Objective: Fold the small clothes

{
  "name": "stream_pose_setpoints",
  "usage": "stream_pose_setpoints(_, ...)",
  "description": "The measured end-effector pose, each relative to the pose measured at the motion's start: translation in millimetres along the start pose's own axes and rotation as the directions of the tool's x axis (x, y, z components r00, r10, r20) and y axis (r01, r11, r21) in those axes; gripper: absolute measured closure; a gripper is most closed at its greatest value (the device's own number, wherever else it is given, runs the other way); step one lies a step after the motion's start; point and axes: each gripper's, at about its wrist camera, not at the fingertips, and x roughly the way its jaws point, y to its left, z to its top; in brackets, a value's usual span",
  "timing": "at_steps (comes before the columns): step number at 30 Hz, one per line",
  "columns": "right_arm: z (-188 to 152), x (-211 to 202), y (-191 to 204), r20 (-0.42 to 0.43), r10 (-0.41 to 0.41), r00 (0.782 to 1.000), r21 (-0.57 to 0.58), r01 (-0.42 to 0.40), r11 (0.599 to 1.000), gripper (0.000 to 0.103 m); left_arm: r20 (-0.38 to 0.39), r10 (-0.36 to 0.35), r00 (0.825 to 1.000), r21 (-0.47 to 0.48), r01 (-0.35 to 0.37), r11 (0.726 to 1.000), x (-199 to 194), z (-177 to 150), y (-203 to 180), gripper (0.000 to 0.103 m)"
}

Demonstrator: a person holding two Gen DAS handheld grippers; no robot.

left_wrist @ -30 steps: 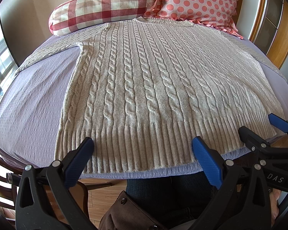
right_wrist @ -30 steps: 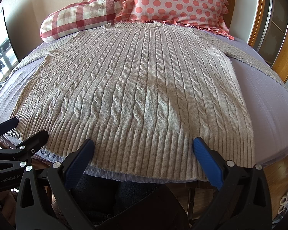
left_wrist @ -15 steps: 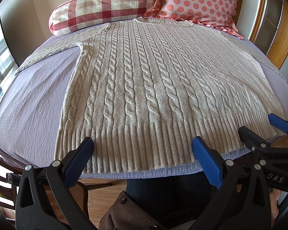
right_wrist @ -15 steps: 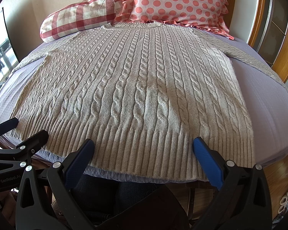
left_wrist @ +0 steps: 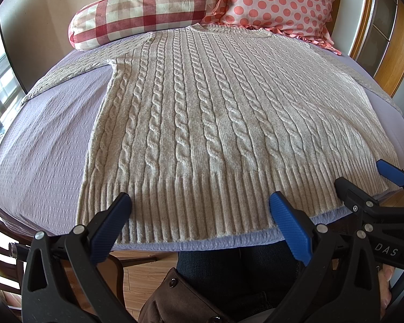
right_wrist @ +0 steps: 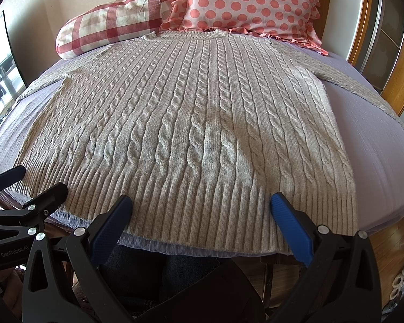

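Sweater (left_wrist: 223, 123) lying flat and spread out on the lilac-covered table (left_wrist: 40, 161), neck toward the pillows (right_wrist: 207, 8).
Thick cable knit is looking soft, floppy and fairly heavy, so pinching the ribbed hem (right_wrist: 202, 215) near its two corners seems best; left tongs (left_wrist: 199, 215) and right tongs (right_wrist: 202, 212) are hovering wide open at that hem, gripping nothing.

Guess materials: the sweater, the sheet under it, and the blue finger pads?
Sweater: thick soft knit, likely wool or acrylic; matte, fuzzy, raised cables, ribbed hem.
Sheet: thin lavender woven cotton, seersucker-like; fine puckered crinkle.
Finger pads: blue rubber or soft plastic, matte, finely ribbed, on black hard-plastic arms.
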Motion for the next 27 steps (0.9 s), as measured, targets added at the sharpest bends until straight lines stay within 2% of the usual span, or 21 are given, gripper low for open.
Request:
stream_pose_setpoints(23, 2, 0, -2, 0.010, 0.001, 1.000, -0.002, -0.001, 1.000, 0.001, 0.001, 0.000, 1.000, 0.001, 0.000, 1.000, 0, 0, 0, 0.002)
stream_pose_setpoints(26, 8, 2, -7, 0.034, 0.052, 0.998, -0.029, -0.051, 0.998, 0.001, 0.005, 0.001, 1.000, 0.009, -0.001, 1.000, 0, 0, 0, 0.002)
stream_pose_setpoints(27, 15, 0, -19, 0.054, 0.098, 0.994, -0.010, -0.098, 0.995, 0.001, 0.007, -0.001, 1.000, 0.014, 0.001, 1.000, -2, 0, 0, 0.002)
